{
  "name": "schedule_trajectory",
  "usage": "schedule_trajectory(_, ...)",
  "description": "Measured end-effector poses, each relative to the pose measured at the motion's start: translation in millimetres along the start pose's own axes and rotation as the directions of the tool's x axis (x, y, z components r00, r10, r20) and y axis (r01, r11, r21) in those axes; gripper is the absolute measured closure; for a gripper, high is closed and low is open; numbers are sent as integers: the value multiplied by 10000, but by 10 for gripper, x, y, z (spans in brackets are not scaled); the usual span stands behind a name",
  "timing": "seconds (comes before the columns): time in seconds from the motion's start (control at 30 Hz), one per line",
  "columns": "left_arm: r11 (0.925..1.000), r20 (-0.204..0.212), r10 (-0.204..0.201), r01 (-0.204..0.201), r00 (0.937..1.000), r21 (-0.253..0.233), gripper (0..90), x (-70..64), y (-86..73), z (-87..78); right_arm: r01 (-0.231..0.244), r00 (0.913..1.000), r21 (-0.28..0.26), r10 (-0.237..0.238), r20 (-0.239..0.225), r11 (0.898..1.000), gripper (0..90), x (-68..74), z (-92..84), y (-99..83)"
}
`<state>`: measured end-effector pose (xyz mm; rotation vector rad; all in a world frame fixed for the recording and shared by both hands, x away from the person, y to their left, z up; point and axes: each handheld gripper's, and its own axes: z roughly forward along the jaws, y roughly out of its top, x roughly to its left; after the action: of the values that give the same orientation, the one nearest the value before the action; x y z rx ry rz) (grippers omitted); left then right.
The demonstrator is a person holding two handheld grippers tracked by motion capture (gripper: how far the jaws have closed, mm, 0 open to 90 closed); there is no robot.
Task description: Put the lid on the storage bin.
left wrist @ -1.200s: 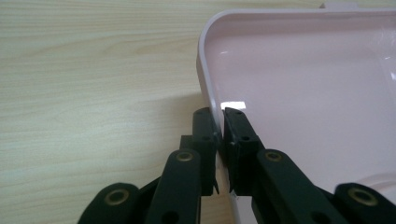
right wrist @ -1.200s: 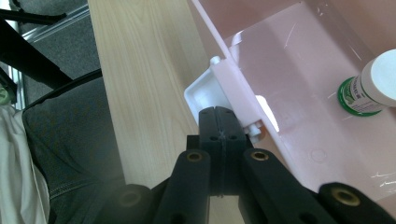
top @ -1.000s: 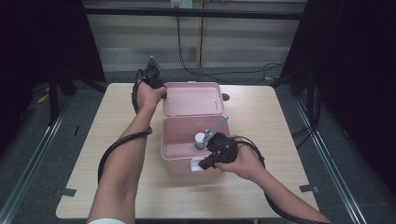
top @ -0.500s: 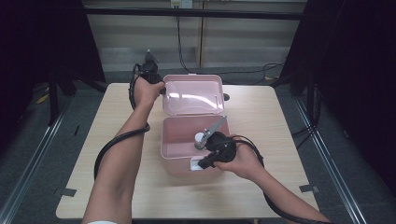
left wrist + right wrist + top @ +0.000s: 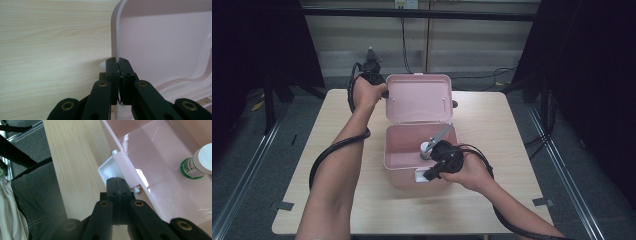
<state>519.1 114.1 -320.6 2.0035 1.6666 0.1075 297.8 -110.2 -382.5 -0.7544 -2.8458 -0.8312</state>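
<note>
Pink plastic lid (image 5: 165,50) sits pinched by its thin edge in your left gripper (image 5: 118,65), jaws clamped tight on it. Your right gripper (image 5: 117,185) is closed at the box's white latch (image 5: 112,171). Pull sideways and the lid edge slips free, dropping onto the bottle (image 5: 198,162) inside.
</note>
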Motion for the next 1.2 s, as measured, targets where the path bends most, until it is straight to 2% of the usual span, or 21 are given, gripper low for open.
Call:
schedule_trajectory(0.23, 9999, -14, 52, -51, 10000, 157, 882, -25, 25, -53, -129, 9999, 84, 129, -40, 9999, 900, -2, 3, 19)
schedule_trajectory(0.43, 9991, -8, 248, -248, 9997, 344, 882, -49, 42, -131, -176, 9998, 165, 176, 2, 9997, 900, -1, 4, 33)
schedule_trajectory(1.2, 9949, -99, 856, -850, 9963, 547, 881, -140, 30, -331, -479, 9988, 495, 474, 108, 9976, 900, -2, 18, 108)
